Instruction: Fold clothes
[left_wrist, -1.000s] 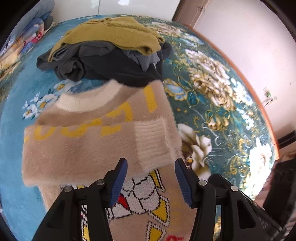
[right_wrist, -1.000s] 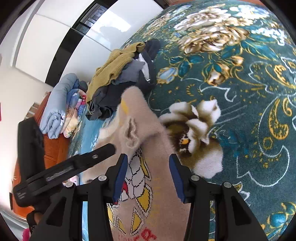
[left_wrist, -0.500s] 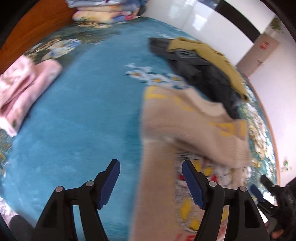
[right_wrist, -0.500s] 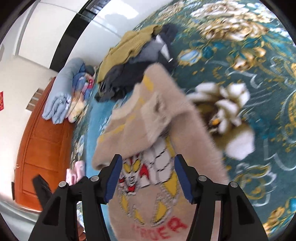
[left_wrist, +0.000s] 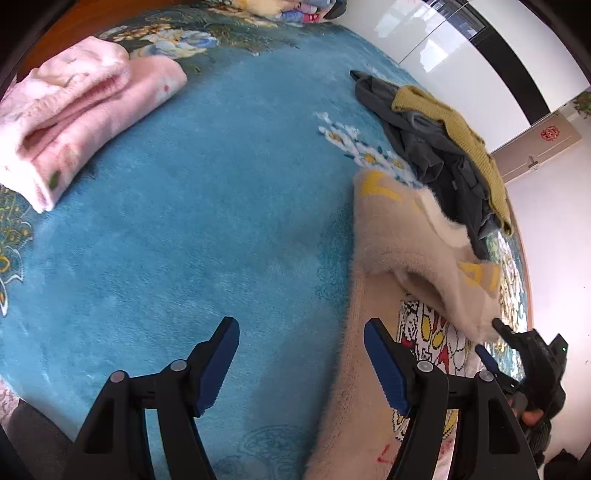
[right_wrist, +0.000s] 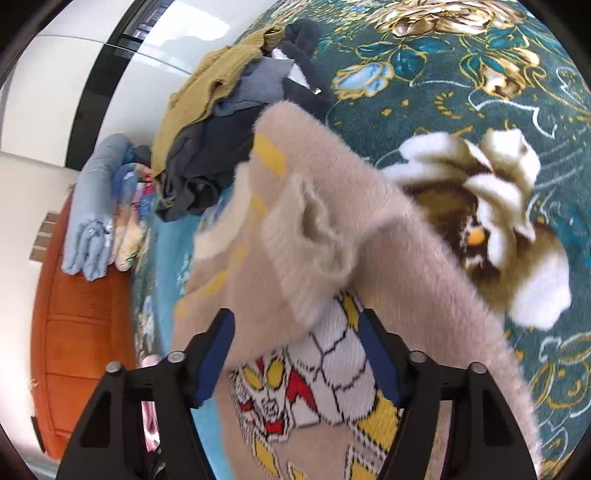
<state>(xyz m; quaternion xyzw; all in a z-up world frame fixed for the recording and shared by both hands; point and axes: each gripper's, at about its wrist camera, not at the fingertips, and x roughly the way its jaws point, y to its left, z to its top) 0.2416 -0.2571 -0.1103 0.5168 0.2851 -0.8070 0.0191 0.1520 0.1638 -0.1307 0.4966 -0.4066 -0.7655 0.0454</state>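
A fluffy beige sweater (left_wrist: 399, 251) with yellow letters and a cartoon print lies flat on the carpet, one sleeve folded across its chest. In the left wrist view my left gripper (left_wrist: 301, 354) hangs open over bare blue carpet (left_wrist: 184, 221). Its right pad is at the sweater's left edge, and nothing is between its jaws. My right gripper (right_wrist: 297, 354) hovers over the sweater (right_wrist: 369, 240), with its jaws closing. The printed front shows between them and the folded sleeve's cuff lies just ahead of the tips, but the pads are not pressing on cloth. The right gripper (left_wrist: 489, 336) also shows at the sweater's right side.
A heap of dark grey and mustard clothes (left_wrist: 436, 147) lies just beyond the sweater's collar. A folded pink garment (left_wrist: 81, 110) sits far left on the carpet. Folded light-blue bedding (right_wrist: 92, 206) rests against orange wooden furniture (right_wrist: 74, 332). The flowered carpet extends to the right.
My left gripper swung left off the sweater to the blue carpet beside it, and its jaws widened. My right gripper moved in over the sweater's print, with its jaws widening then narrowing.
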